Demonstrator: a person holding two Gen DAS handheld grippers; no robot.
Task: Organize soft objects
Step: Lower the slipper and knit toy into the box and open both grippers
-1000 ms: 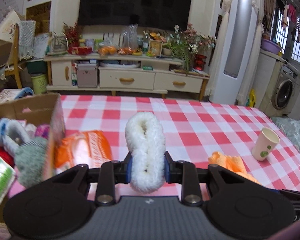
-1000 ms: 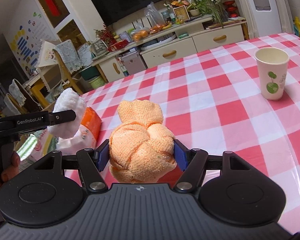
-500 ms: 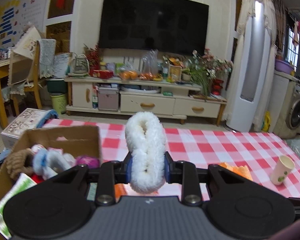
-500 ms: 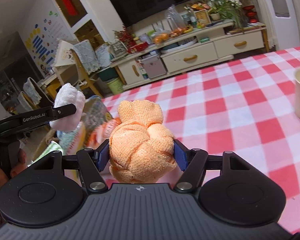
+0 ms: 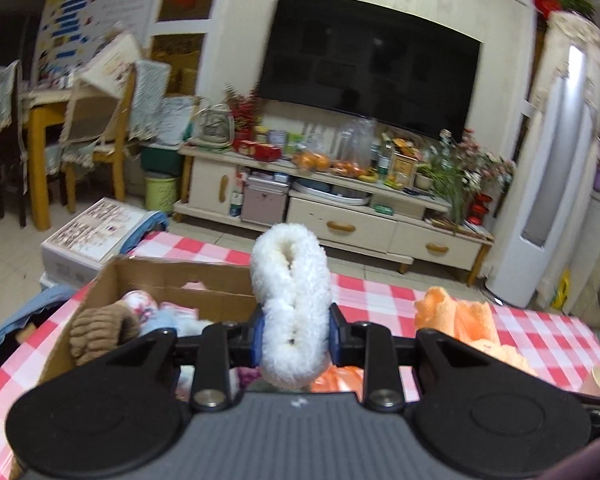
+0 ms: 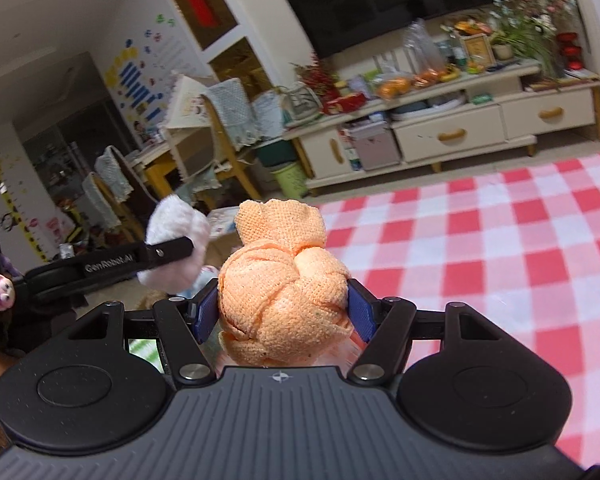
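My left gripper (image 5: 294,338) is shut on a white fluffy roll (image 5: 290,300) and holds it above the near right part of an open cardboard box (image 5: 172,276) that holds several soft items. My right gripper (image 6: 282,312) is shut on a knotted orange cloth ball (image 6: 282,292), held in the air just right of the left gripper. The orange ball shows in the left wrist view (image 5: 460,320). The white roll shows in the right wrist view (image 6: 176,236), clamped in the left gripper's fingers (image 6: 168,252).
The table has a red and white checked cloth (image 6: 500,248). A paper cup (image 5: 598,380) stands at the right. An orange packet (image 5: 336,378) lies under the left gripper. A TV cabinet (image 5: 340,216) and chairs (image 5: 96,128) stand beyond the table.
Both grippers have moved left and tilted up while holding their items. The box has come under the left gripper. The paper cup has left the right wrist view.
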